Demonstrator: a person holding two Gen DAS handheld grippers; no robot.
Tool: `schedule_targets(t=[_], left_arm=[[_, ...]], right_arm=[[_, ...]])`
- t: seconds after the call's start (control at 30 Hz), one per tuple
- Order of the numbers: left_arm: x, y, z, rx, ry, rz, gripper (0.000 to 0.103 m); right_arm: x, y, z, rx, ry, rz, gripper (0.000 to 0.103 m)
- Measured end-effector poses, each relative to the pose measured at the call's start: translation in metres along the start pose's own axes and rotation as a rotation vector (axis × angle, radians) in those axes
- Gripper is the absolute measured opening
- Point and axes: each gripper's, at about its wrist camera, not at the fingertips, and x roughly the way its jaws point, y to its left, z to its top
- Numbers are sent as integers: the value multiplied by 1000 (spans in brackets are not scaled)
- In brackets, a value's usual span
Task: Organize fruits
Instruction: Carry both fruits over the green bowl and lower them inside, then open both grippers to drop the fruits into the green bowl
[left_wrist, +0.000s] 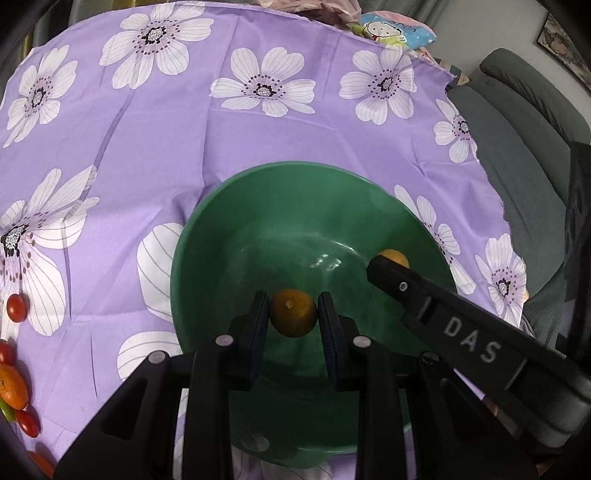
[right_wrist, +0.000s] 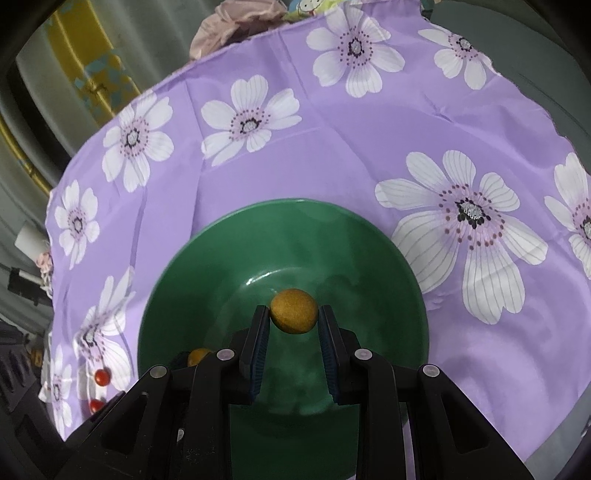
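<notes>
A green bowl stands on a purple flowered cloth; it also shows in the right wrist view. My left gripper is shut on a small orange fruit held over the bowl's inside. My right gripper is shut on another small orange fruit, also over the bowl. In the left wrist view the right gripper's finger reaches in from the right, with its fruit showing behind the tip. In the right wrist view the left gripper's fruit peeks out at lower left.
Cherry tomatoes and a small orange lie on the cloth at the far left edge; red tomatoes show at lower left in the right wrist view. A grey chair stands beyond the cloth's right edge.
</notes>
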Motion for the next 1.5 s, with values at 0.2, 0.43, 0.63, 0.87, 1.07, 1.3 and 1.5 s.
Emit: schedule_targets(t=[0.2,0.43,0.63,0.87,1.07,1.3,1.5], left_arm=[[1,1,0,2,7,6,27],[1,3,0,1,11,7,27],[3,3,-1,-3,13,11,27],[5,6,-2,-9,22,23,28],[6,6,-2,-7,23,31,28],[6,6,-3,-10,22,34,28],[2,6,-3,0,17,3,28]], right_arm=[[6,-1,0,-3,25,-14,29],[8,0,-1,-11,33,-19,29],[9,1,-1,-15,37,-22,29],[13,3,-1,-26,49,-22,29],[14,4,-2,-32,51,-32,29],[15,6,-3,-34,54,-36,29],[15,8,-2,-32,58,-45,29]])
